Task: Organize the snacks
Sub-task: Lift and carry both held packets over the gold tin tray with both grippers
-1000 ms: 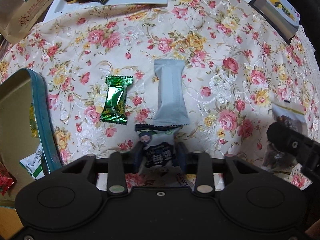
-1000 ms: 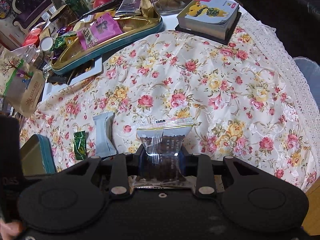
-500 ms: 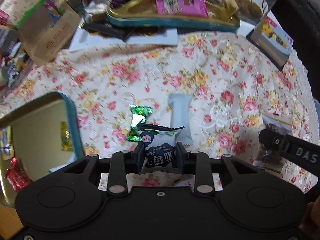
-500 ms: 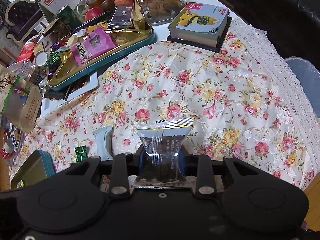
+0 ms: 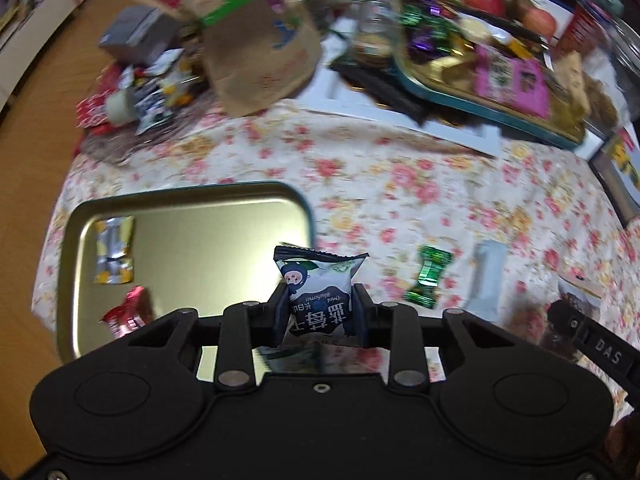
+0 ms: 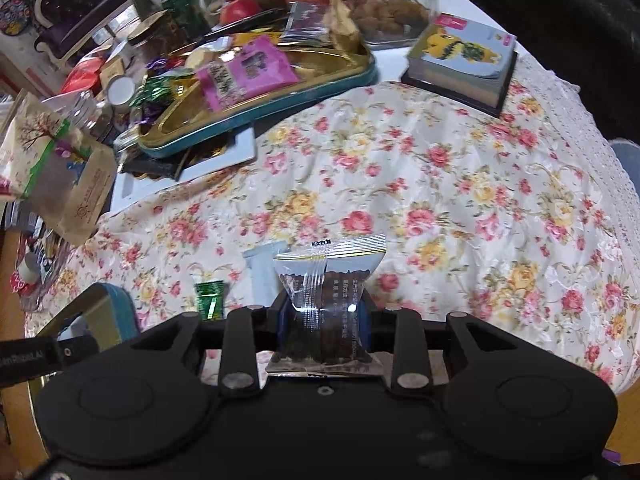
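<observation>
My left gripper (image 5: 319, 316) is shut on a white and blue blueberry snack packet (image 5: 318, 296), held above the right edge of a gold tin tray (image 5: 192, 236). In that tray lie a silver-yellow packet (image 5: 114, 256) and a red candy (image 5: 126, 314). My right gripper (image 6: 325, 320) is shut on a clear packet of dark snack (image 6: 328, 304), over the flowered cloth. On the cloth lie a green candy (image 5: 428, 276) (image 6: 210, 300) and a pale blue-grey packet (image 5: 486, 276) (image 6: 262, 272). The right gripper shows at the left wrist view's right edge.
A second gold tray (image 6: 280, 76) heaped with snacks, a pink packet (image 6: 246, 72), a brown paper bag (image 6: 60, 172), a book (image 6: 464, 60), apples and jars crowd the table's far side. Loose wrappers (image 5: 148, 88) lie at the far left. The lace table edge (image 6: 596, 140) runs along the right.
The left gripper rose and swung left with the blueberry packet, bringing the gold tray from the left edge to under it. The right gripper shifted slightly, still holding its packet.
</observation>
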Demonstrator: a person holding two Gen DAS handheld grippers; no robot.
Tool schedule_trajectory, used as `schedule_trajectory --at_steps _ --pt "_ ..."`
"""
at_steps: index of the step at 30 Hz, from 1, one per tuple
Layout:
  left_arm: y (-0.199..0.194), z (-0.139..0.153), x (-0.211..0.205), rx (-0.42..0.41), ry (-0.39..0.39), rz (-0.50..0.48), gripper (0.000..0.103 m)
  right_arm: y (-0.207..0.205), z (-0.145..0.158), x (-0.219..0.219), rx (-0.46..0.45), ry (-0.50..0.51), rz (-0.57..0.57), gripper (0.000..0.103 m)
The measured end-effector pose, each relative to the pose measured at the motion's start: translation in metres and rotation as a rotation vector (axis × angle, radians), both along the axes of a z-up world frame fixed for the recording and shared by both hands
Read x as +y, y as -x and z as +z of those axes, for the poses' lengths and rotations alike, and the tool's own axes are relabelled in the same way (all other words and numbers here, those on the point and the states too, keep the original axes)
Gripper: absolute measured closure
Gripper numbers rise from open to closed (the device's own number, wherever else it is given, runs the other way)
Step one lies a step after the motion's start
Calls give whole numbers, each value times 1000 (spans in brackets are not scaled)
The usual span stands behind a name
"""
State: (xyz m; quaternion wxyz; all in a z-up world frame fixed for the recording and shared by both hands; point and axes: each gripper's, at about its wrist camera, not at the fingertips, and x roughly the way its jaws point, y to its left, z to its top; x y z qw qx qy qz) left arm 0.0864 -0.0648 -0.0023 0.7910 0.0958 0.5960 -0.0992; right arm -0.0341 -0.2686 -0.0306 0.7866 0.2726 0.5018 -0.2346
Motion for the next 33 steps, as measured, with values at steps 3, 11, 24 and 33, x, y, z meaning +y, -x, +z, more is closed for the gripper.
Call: schedule_trajectory --at_steps 3,11,24,33 --pt "-10 4 27 -7 -12 73 63 -12 6 20 -26 -8 42 70" --pt "-28 10 92 -34 -54 214 62 -43 18 84 -101 -3 189 70" --pt "-41 12 170 -65 -96 377 62 -77 26 174 -204 -48 411 70" --pt "-42 1 184 -41 -146 403 61 -92 26 208 -235 -51 484 69"
